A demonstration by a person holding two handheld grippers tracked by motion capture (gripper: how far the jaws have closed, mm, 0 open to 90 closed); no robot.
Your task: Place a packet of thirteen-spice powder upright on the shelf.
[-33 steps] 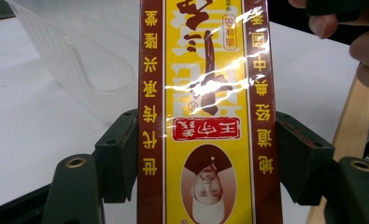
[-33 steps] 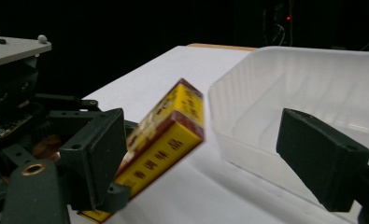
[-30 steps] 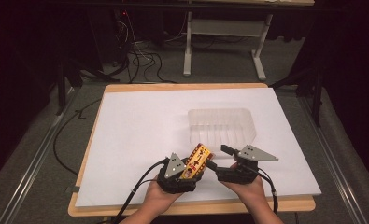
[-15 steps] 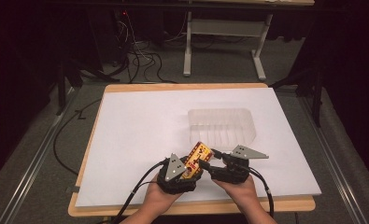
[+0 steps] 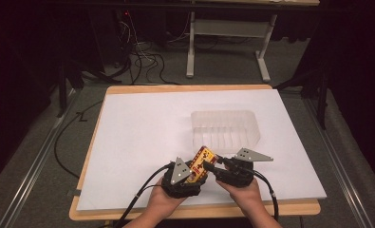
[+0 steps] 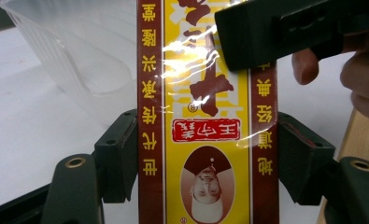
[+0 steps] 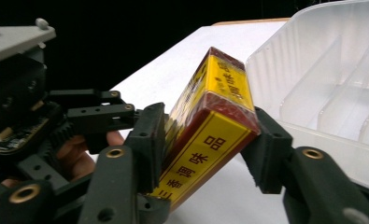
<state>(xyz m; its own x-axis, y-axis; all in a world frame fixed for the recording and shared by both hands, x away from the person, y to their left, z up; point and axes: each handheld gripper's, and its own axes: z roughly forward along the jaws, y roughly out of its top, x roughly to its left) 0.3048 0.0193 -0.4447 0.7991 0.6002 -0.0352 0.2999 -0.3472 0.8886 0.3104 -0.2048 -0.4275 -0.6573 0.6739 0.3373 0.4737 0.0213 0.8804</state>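
We count one yellow-and-red box (image 5: pixel 201 164), one clear ribbed tray (image 5: pixel 225 128) toward the far right part of the white board (image 5: pixel 137 142), two grippers, the left gripper (image 5: pixel 187 173) and the right gripper (image 5: pixel 213 166), and two hands at the near edge.

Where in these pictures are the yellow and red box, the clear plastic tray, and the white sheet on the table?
yellow and red box (image 6: pixel 205 140): left gripper view, its printed front face.
clear plastic tray (image 5: pixel 225 114): high view, its far rim.
white sheet (image 5: pixel 142 133): high view, a bare part left of the tray.
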